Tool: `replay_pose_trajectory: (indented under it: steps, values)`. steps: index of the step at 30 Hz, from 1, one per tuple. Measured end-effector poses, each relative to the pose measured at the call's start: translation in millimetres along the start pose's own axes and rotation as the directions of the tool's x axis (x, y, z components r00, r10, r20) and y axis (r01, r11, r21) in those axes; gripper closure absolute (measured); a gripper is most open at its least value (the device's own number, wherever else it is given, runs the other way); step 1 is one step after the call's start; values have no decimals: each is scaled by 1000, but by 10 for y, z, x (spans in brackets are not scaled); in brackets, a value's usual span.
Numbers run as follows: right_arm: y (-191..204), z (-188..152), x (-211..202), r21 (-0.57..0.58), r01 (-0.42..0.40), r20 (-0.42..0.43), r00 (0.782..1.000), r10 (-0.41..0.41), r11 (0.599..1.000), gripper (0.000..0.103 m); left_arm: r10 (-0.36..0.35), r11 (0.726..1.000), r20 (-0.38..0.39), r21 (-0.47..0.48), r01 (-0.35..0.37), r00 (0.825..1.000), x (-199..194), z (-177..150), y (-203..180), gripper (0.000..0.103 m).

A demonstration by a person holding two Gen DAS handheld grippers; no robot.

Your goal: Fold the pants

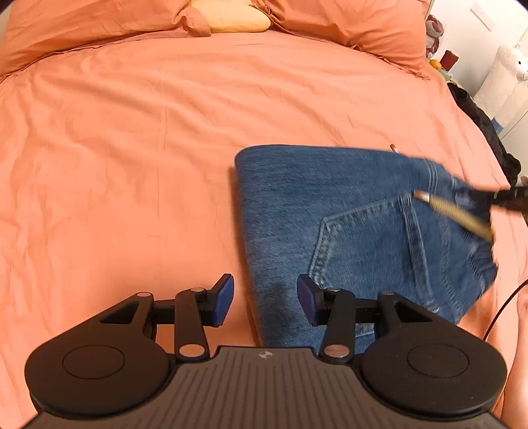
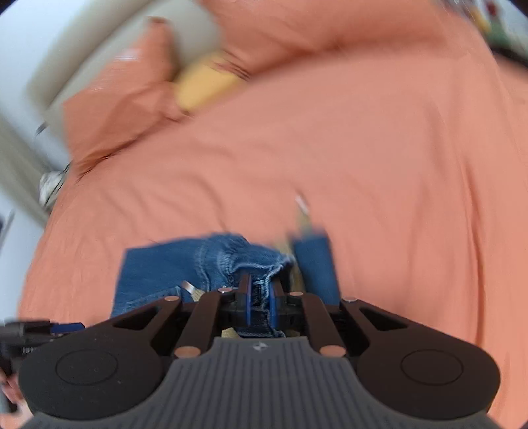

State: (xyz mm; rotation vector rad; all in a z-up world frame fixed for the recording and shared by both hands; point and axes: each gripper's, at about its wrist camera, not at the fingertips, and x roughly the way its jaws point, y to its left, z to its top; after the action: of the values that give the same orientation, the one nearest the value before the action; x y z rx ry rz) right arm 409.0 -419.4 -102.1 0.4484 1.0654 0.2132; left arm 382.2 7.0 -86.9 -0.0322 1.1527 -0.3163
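The jeans [image 1: 346,224] lay folded on the near right of the orange bedspread [image 1: 132,148]. The right gripper [image 2: 260,297] pinched a bunched denim edge between nearly closed jaws, while the left gripper [image 1: 265,297] hovered wide apart, holding nothing. With only that small pinch and nothing pinning the stack, the cloth could have slipped free or dragged the fold askew.

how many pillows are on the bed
3: an orange pillow at the head of the bed on the left, an orange pillow on the right, and a yellow pillow wedged between them. More may be hidden outside the view.
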Motion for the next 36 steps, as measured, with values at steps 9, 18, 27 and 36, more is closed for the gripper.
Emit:
replay_pose_trajectory:
  steps: [9, 18, 27, 36]
  values:
    - [-508, -286, 274, 141, 34, -88, 996, -22, 989, 98, 14, 1000, -30, 23, -13, 999, 162, 1, 66, 51]
    - [-741, -263, 590, 356, -121, -46, 988, 147, 927, 44, 4, 999, -27, 45, -3, 1000, 188, 52, -64, 51]
    - [-349, -206, 532, 202, -77, 14, 997, 76, 976, 86, 15, 998, -19, 54, -14, 1000, 122, 14, 20, 51]
    - [118, 89, 402, -44, -15, 55, 998, 18, 999, 89, 18, 999, 35, 28, -19, 999, 103, 40, 95, 51]
